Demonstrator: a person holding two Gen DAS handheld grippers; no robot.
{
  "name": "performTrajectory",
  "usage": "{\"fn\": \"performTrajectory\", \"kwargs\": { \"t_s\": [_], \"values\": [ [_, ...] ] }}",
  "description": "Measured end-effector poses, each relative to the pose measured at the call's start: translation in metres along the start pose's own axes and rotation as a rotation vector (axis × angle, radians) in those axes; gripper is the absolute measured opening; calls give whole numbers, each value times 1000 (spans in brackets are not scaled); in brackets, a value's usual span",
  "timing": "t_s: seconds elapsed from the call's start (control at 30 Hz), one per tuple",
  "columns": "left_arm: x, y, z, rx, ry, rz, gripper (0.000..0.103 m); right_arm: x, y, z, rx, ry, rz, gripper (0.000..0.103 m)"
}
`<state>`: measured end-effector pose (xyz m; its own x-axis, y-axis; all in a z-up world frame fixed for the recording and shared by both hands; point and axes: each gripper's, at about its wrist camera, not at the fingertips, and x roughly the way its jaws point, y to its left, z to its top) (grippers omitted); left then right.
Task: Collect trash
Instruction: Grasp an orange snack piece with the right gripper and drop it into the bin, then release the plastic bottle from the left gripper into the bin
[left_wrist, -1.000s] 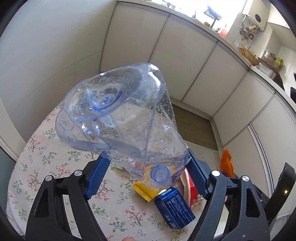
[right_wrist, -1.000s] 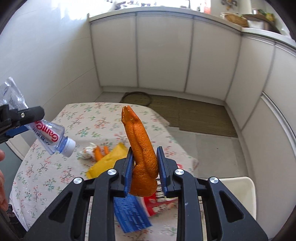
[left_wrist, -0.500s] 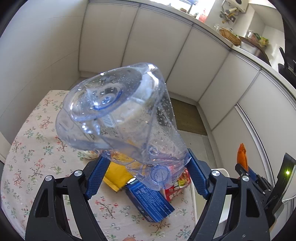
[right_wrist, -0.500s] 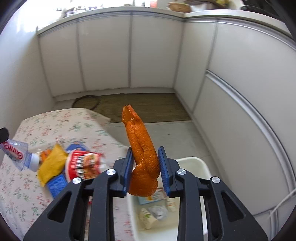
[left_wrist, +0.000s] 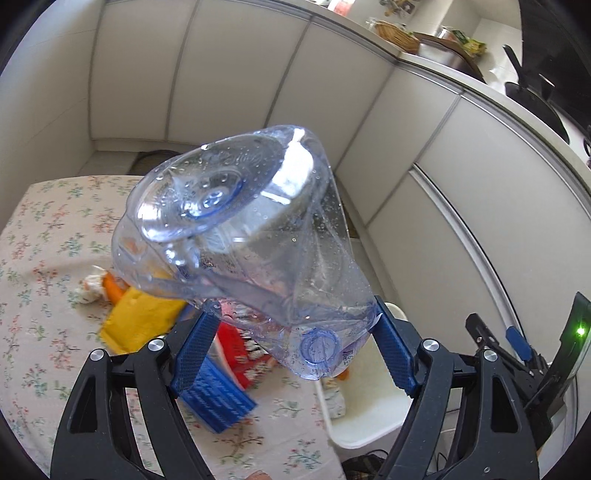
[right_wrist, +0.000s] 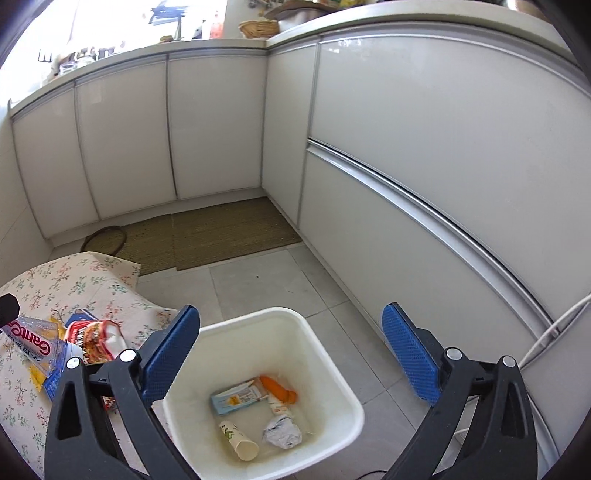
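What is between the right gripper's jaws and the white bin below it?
Nothing. In the right wrist view the right gripper has its jaws opening with nothing between them, directly over the white bin. The orange peel already lies inside.

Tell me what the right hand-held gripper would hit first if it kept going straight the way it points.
Probably the white plastic bin on the floor: the right hand-held gripper points down over its open top, jaws opening with nothing between them, so it would likely enter and meet the trash inside. Depth is unclear.
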<state>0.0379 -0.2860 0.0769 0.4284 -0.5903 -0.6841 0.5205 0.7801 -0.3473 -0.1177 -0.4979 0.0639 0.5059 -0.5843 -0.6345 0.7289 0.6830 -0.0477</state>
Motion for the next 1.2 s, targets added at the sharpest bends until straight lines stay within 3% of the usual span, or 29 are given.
{"fn": "performTrajectory", "kwargs": {
  "t_s": [0.4,0.57,0.67,0.93,1.2],
  "values": [
    [52,-65,-32,109,86,-121,77,13,-49,-11,68,48,-62,96],
    [66,-79,-45,164,119,-112,80,17,-54,-14,74,59,-72,96],
    [64,-82,-45,177,105,-89,88,16,-56,-14,74,51,-72,96],
    [54,-76,-42,182,62,34,94,11,-36,-17,32,20,-65,96],
    [47,-61,-40,186,41,142,96,6,-15,-15,3,10,-35,96]
  ]
}}
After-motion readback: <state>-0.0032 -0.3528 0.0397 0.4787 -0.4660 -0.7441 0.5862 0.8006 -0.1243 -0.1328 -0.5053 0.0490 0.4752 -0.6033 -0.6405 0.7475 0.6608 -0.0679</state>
